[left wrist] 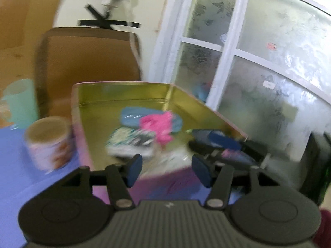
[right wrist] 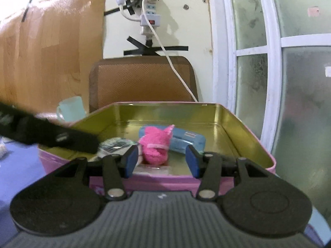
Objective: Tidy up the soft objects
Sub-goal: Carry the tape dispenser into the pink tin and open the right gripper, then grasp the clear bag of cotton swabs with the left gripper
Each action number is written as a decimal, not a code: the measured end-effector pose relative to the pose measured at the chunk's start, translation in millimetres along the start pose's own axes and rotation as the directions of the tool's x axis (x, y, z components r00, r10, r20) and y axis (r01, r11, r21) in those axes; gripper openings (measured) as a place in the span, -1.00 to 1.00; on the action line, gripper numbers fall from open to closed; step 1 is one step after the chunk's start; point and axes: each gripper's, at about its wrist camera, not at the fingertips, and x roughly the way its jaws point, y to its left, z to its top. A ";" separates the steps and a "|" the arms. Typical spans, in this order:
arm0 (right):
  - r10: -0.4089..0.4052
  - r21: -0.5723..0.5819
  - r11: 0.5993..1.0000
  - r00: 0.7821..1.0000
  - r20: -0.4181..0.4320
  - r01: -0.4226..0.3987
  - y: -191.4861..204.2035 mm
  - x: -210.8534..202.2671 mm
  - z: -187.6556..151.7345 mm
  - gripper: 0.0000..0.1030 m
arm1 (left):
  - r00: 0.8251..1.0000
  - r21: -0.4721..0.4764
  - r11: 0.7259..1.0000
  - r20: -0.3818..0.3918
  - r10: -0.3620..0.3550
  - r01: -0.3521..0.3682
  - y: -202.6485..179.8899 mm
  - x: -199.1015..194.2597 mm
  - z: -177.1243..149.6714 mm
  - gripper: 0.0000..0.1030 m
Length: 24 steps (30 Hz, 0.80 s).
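A pink tin box with a gold inside stands on the blue table; it also shows in the left wrist view. In it lie a pink fluffy cloth, a light blue pouch and a patterned green-white soft item. My right gripper is open and empty, just over the box's near rim, with the pink cloth beyond it. My left gripper is open and empty over the box's near corner. The right gripper shows at the box's right wall.
A printed mug stands left of the box, a mint green cup behind it. A brown chair back stands behind the table. A frosted window is on the right. A power strip with a cable hangs on the wall.
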 end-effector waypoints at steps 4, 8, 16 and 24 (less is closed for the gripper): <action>0.072 -0.003 0.997 0.997 0.036 -0.072 21.9 -6.0 7.4 0.02 | 0.993 -0.031 0.993 0.030 0.116 -0.115 29.2 -56.6 -33.0 0.17; 0.202 -0.024 0.979 0.979 0.026 -0.202 54.0 -9.5 12.7 0.02 | 0.968 -0.142 0.961 0.055 0.247 -0.237 70.9 -114.8 -72.3 0.17; 0.540 -0.042 0.830 0.819 -0.193 -0.557 157.7 14.6 15.2 0.03 | 0.843 -0.417 0.778 0.050 0.536 -0.470 162.5 -195.5 -128.0 0.17; 0.597 -0.260 0.661 0.703 -0.387 -0.704 281.3 74.6 2.4 0.37 | 0.856 -0.514 0.766 0.107 0.505 -0.387 182.4 -207.0 -135.9 0.21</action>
